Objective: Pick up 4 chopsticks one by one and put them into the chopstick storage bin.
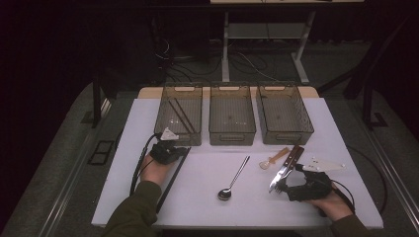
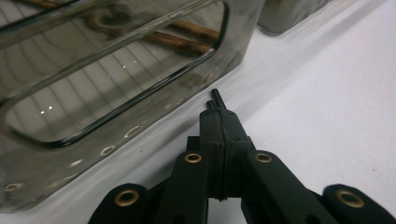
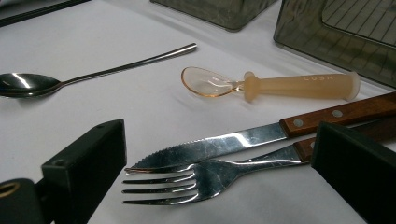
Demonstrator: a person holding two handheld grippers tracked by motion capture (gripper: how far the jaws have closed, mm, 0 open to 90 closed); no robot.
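Black and thin, a pair of chopsticks lies along the left side of the white bench, its far end clamped in the left gripper, whose fingers are pressed shut on it so that two short tips poke out beyond them. That gripper sits just before the near wall of the left smoky bin, the first of three clear bins in a row along the far side of the bench; two more chopsticks, brown ones, lie on that bin's floor. The middle bin and the right bin stand close beside it. Nearer the middle of the bench a steel spoon lies with its bowl toward the person. To the right are a small amber plastic spoon, a wooden-handled knife and, touching it, a wooden-handled fork. The right gripper rests low on the bench with its fingers spread wide, the fork's tines and the knife's serrated tip lying between them, the pads clear of both.
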